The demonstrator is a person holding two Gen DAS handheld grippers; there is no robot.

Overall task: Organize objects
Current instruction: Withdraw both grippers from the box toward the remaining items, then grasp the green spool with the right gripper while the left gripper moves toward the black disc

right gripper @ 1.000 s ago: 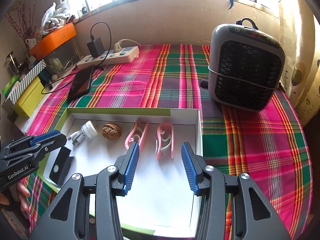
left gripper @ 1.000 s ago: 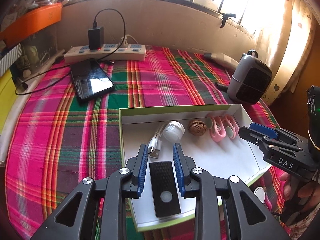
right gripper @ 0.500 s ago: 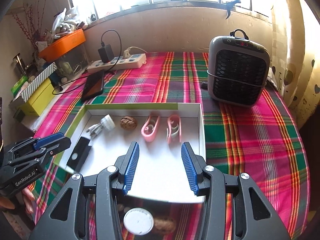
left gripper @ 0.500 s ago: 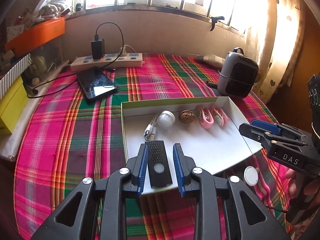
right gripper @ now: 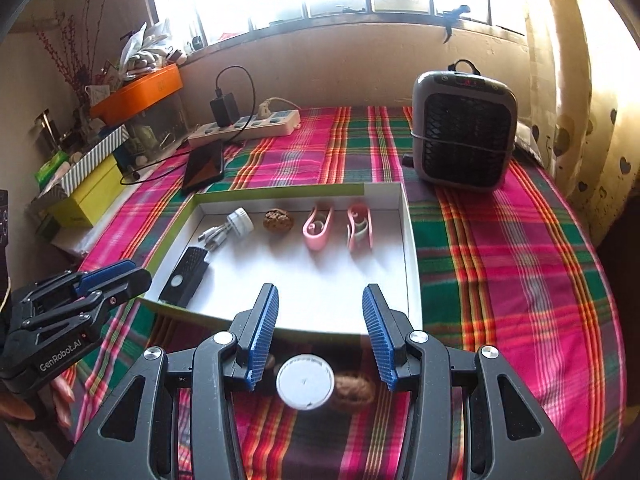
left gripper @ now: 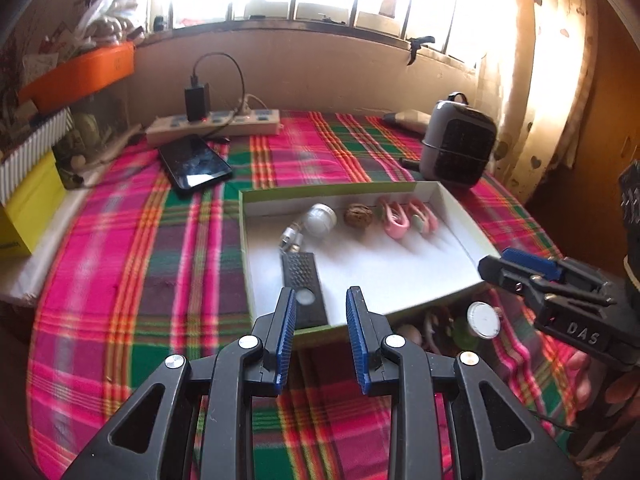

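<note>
Both hand-held grippers wide open, holding nothing

Left hand-held gripper (left gripper: pixel 320 334) hovers by the ribbed black remote (left gripper: pixel 303 289) in the white cardboard box (right gripper: pixel 411 264); right hand-held gripper (right gripper: pixel 319 334) over a round white cap (right gripper: pixel 305 383) on plaid cloth.

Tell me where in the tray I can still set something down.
The tray is bare along its near half, right of the black remote. The far row is crowded: cable adapter, walnut, two pink clips.
</note>
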